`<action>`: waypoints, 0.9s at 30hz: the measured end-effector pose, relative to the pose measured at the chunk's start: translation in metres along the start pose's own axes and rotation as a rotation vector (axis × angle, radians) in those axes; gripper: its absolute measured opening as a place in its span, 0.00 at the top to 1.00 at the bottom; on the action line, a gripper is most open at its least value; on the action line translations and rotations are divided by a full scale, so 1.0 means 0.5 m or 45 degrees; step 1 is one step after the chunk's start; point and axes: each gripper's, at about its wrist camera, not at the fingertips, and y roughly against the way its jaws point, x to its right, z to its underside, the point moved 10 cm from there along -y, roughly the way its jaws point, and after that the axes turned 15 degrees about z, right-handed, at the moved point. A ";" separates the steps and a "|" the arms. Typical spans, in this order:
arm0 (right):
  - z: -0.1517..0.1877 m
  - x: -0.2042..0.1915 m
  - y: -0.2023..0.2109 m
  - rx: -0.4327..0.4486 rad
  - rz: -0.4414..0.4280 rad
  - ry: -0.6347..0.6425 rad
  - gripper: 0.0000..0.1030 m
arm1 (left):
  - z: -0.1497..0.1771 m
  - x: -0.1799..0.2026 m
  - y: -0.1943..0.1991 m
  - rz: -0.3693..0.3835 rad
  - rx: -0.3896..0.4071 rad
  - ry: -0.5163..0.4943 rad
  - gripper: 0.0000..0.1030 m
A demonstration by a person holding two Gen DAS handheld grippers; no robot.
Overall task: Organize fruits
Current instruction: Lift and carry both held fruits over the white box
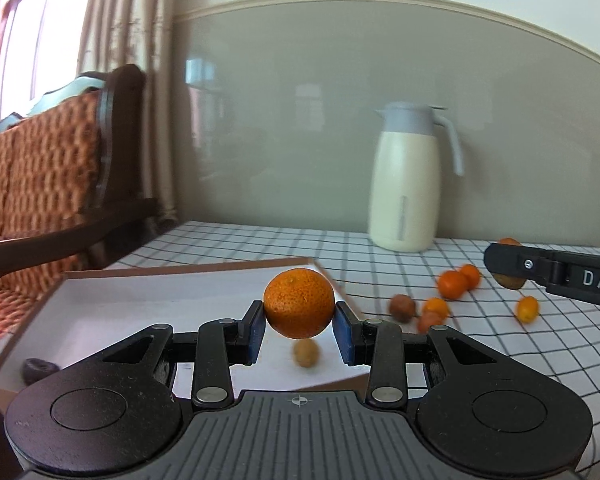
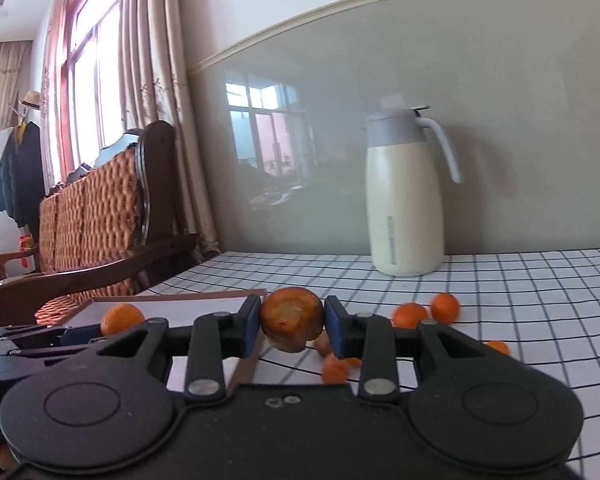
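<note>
My left gripper [image 1: 299, 322] is shut on a round orange mandarin [image 1: 299, 300] and holds it in the air above the right end of a shallow white cardboard box [image 1: 180, 270]. Inside the box lie a small brown fruit [image 1: 306, 353] and a dark fruit [image 1: 39, 368]. My right gripper [image 2: 292, 322] is shut on a brownish-orange fruit [image 2: 292, 316], raised over the table just right of the box [image 2: 180, 295]. Its black finger [image 1: 512, 262] shows at the right of the left wrist view. The held mandarin [image 2: 122, 319] also shows in the right wrist view.
Several small oranges [image 1: 454, 284] and a brown fruit [image 1: 402, 308] lie loose on the checked tablecloth [image 1: 500, 352], right of the box. A cream thermos jug [image 1: 406, 184] stands at the back by the wall. A wooden wicker chair [image 1: 40, 184] stands left of the table.
</note>
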 end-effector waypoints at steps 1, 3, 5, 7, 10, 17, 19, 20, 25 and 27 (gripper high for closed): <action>0.000 -0.006 -0.001 0.001 -0.008 0.000 0.75 | -0.001 -0.013 0.005 -0.018 0.005 0.007 0.64; 0.000 -0.021 -0.007 0.003 -0.022 0.001 0.75 | -0.001 -0.033 0.012 -0.048 0.011 0.018 0.64; -0.002 -0.034 -0.010 0.009 -0.035 -0.001 0.75 | 0.001 -0.058 0.019 -0.080 0.014 0.035 0.64; -0.004 -0.049 -0.015 0.017 -0.048 -0.003 0.75 | 0.002 -0.083 0.028 -0.115 0.019 0.057 0.64; -0.005 -0.070 -0.020 0.032 -0.064 -0.006 0.75 | 0.004 -0.120 0.042 -0.172 0.032 0.082 0.64; -0.001 -0.123 -0.039 0.036 -0.108 0.008 0.75 | 0.016 -0.196 0.069 -0.285 0.040 0.132 0.64; 0.001 -0.135 -0.044 0.030 -0.121 0.010 0.75 | 0.020 -0.217 0.075 -0.313 0.040 0.146 0.64; 0.003 -0.142 -0.045 0.029 -0.125 0.012 0.75 | 0.020 -0.226 0.078 -0.324 0.041 0.153 0.64; 0.005 -0.162 -0.060 0.019 -0.137 0.009 0.75 | 0.028 -0.267 0.086 -0.377 0.036 0.181 0.64; 0.007 -0.167 -0.073 0.007 -0.136 0.001 0.75 | 0.030 -0.280 0.084 -0.394 0.029 0.181 0.64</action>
